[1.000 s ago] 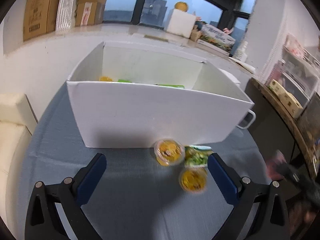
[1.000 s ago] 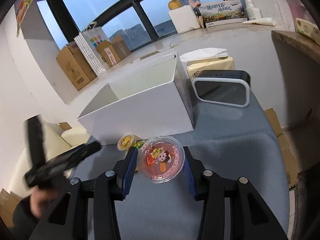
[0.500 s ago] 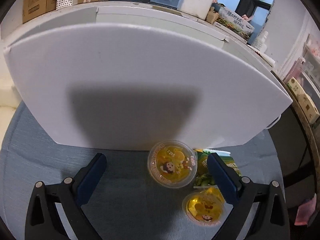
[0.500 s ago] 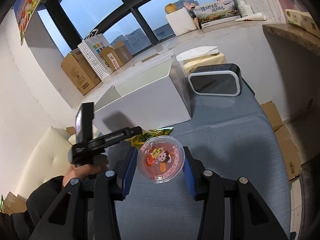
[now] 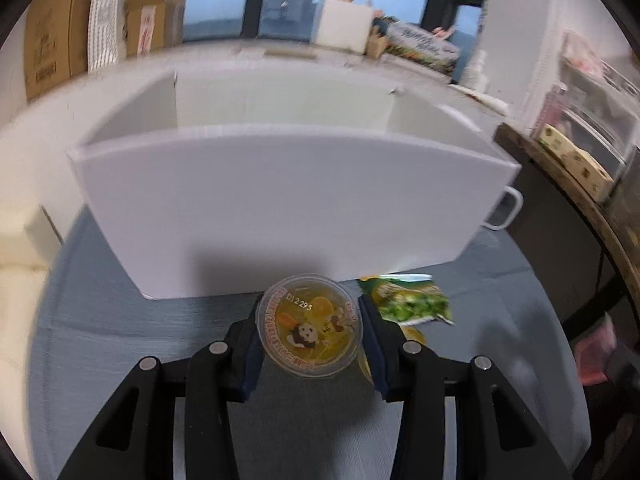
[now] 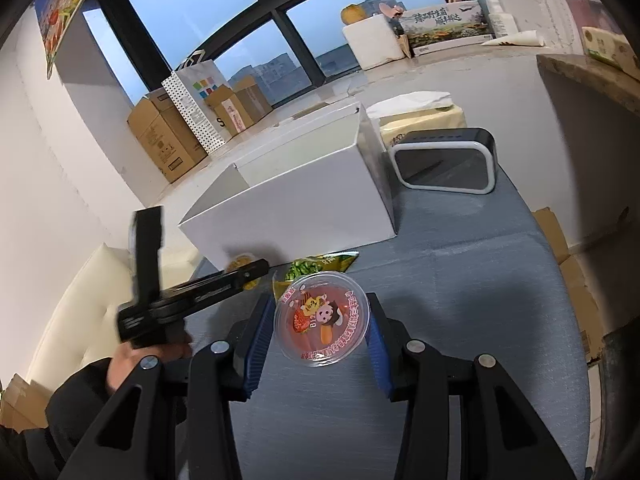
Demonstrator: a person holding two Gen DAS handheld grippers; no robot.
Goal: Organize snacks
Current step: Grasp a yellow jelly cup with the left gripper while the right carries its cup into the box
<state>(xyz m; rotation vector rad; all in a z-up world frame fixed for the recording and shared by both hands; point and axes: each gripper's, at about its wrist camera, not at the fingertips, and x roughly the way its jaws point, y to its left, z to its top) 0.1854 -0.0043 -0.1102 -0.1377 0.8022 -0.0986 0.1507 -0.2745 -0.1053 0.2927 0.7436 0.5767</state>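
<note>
High-rise office or storeroom, big windows (image 6: 260,32), stacked cardboard boxes (image 6: 168,136), sofa (image 6: 80,304)

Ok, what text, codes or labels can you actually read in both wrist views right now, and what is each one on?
"D12295": printed on the lid of the round yellow jelly cup held by the left gripper.
Red ring lettering on the round red strawberry jelly cup in the right gripper: too small to read.
Chinese characters on the printed box by the window: too blurred to read.
Green snack packet: nothing legible.

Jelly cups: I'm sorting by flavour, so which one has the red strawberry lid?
The red jelly cup clamped in the right gripper. The left gripper holds a yellow jelly cup.
</note>
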